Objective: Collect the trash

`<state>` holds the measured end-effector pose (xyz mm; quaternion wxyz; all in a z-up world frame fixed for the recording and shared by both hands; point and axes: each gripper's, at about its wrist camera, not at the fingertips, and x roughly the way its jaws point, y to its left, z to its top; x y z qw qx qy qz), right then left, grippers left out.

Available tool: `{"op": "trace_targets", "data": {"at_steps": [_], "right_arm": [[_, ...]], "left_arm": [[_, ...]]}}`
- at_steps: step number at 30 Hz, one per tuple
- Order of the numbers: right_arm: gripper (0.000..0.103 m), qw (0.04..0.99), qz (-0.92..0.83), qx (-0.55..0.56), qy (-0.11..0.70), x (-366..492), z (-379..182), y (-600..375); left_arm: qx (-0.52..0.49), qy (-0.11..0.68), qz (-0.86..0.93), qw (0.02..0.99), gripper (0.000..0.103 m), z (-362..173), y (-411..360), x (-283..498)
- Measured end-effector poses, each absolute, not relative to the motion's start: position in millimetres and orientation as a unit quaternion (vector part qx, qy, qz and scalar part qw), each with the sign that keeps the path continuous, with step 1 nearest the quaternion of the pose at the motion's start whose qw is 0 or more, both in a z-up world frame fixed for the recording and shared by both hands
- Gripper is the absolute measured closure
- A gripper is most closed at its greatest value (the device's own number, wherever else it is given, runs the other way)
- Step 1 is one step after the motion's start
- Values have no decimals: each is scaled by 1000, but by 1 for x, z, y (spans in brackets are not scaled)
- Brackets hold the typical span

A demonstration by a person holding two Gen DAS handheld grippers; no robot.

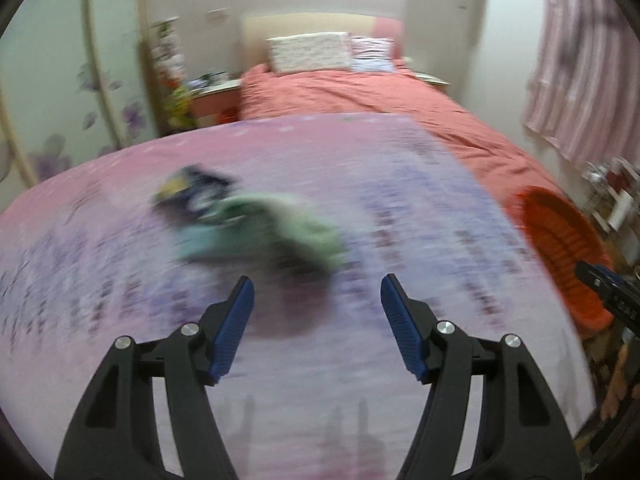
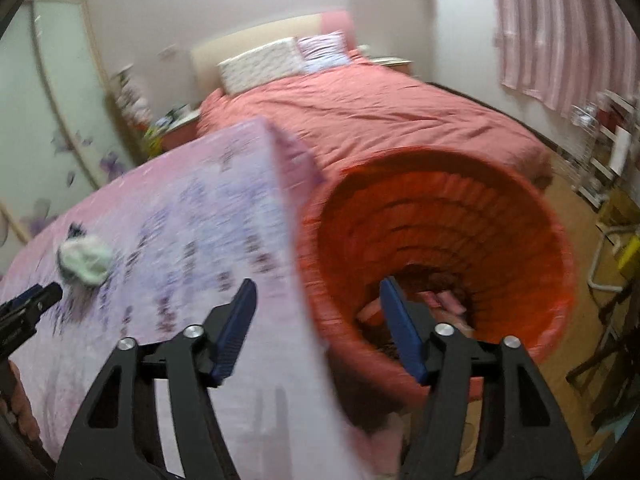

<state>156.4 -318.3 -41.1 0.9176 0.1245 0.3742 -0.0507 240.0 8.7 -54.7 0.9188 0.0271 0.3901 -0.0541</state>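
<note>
No text, label, brand or number can be read in either view. The dark wrapper [image 1: 192, 192] left of centre in the left wrist view carries yellow and white print, but motion blur leaves it illegible.

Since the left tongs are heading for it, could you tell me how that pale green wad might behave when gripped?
The green wad looks crumpled and soft, so it would probably squash and weigh little. Lying loose on the cloth, it may slide when nudged. Blur hides its material.
</note>
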Motion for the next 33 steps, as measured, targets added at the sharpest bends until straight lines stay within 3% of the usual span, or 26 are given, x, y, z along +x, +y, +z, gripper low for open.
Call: {"op": "trace_targets", "data": {"at_steps": [8,17,20,22,23,33], "right_arm": [[54,916,45,102,386,198,-37,-228],[62,901,113,97,407,253,-41,-148],[73,893,121,83,425,263,-51,-134],[96,889,120,64,436,263,-60,-127],[99,894,113,56,430,261,-59,-126],[101,910,23,82,406,235,-51,-177]], "left_arm": [[6,402,29,915,38,-65,100,248],[-13,405,44,913,38,-72,138,241],[-20,407,45,912,38,-74,146,242],[-21,408,45,911,38,-76,148,242],[-22,409,45,911,38,-76,149,242],[-24,412,37,910,38,-78,143,244]]}}
